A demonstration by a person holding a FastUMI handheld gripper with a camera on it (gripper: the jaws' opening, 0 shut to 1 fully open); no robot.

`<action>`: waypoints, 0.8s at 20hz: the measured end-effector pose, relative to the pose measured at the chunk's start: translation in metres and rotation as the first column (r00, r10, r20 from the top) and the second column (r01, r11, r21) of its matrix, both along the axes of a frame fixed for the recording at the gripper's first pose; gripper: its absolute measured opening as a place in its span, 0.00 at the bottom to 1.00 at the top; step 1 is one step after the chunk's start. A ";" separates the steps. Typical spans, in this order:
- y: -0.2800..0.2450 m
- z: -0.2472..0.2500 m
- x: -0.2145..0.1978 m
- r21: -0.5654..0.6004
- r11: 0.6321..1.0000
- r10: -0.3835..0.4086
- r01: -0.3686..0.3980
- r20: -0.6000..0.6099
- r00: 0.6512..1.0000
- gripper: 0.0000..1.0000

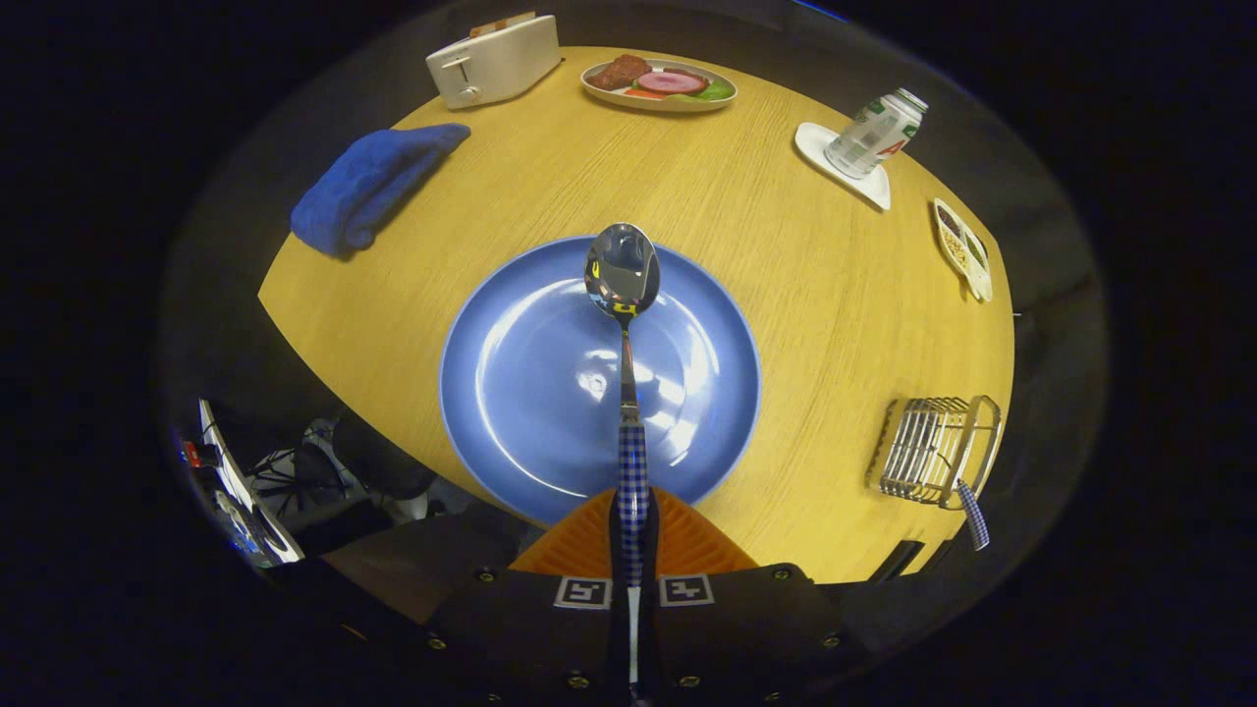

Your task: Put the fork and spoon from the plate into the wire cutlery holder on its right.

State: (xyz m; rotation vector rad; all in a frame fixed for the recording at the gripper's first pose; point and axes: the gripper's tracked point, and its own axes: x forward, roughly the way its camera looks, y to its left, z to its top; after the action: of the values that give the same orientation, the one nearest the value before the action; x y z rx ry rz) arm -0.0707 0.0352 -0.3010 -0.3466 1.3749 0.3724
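My gripper (631, 525) is shut on the spoon (625, 324), both orange fingers (579, 545) pressing its blue-checked handle. The shiny bowl of the spoon points away from me, held in the air above the blue plate (511, 393), which lies bare on the round wooden table just ahead of the fingers. The wire cutlery holder (933, 450) stands to the right of the plate near the table's edge. A blue-checked handle (972, 513) sticks out of the holder toward me; its head is hidden among the wires, so I cannot tell which utensil it is.
A folded blue towel (368, 182) lies beyond the plate to the left. A white toaster (494, 61), a dish of food (660, 84), a can on a white coaster (872, 133) and a small snack dish (962, 247) ring the far edge.
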 end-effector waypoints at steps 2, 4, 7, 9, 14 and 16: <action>-0.019 0.013 0.001 -0.028 1.000 -0.013 0.013 0.018 1.000 0.04; -0.037 0.028 0.000 -0.047 0.998 -0.031 0.032 0.019 0.999 0.04; -0.064 0.036 -0.007 -0.078 0.995 -0.059 0.059 0.001 0.998 0.04; -0.084 0.042 -0.010 -0.101 0.992 -0.076 0.075 -0.001 0.997 0.03; -0.129 0.054 -0.016 -0.156 0.982 -0.115 0.110 -0.024 0.993 0.03; -0.150 0.057 -0.025 -0.184 0.977 -0.119 0.112 -0.032 0.992 0.03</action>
State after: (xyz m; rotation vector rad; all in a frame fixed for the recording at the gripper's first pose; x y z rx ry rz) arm -0.0959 -0.1148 -0.2439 -0.4084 1.4685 0.1591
